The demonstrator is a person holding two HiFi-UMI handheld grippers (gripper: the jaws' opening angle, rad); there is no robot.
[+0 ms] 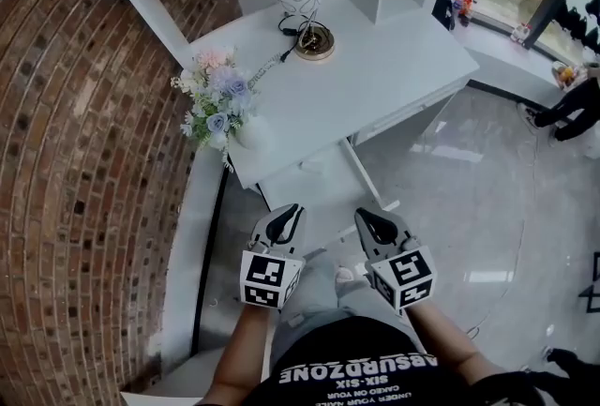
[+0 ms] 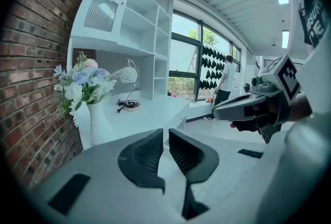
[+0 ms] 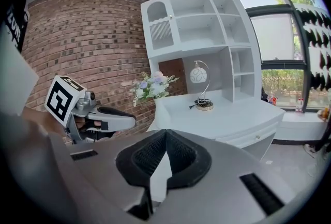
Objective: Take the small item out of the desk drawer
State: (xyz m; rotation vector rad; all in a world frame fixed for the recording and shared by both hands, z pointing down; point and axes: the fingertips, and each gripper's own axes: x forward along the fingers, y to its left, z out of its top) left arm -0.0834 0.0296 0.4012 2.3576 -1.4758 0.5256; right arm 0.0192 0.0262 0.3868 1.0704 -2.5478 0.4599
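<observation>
Head view: left tongs (image 1: 297,208) and right tongs (image 1: 360,214), clenched empty, point toward desk (image 1: 384,67).

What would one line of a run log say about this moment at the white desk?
stage: short of desk | left gripper: jaws shut, empty | right gripper: jaws shut, empty | drawer: closed, untouched

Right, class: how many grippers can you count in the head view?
2. The left gripper is low, left of centre; the right gripper is beside it, on its right. Both are short of the white desk. None seems hidden.
</observation>
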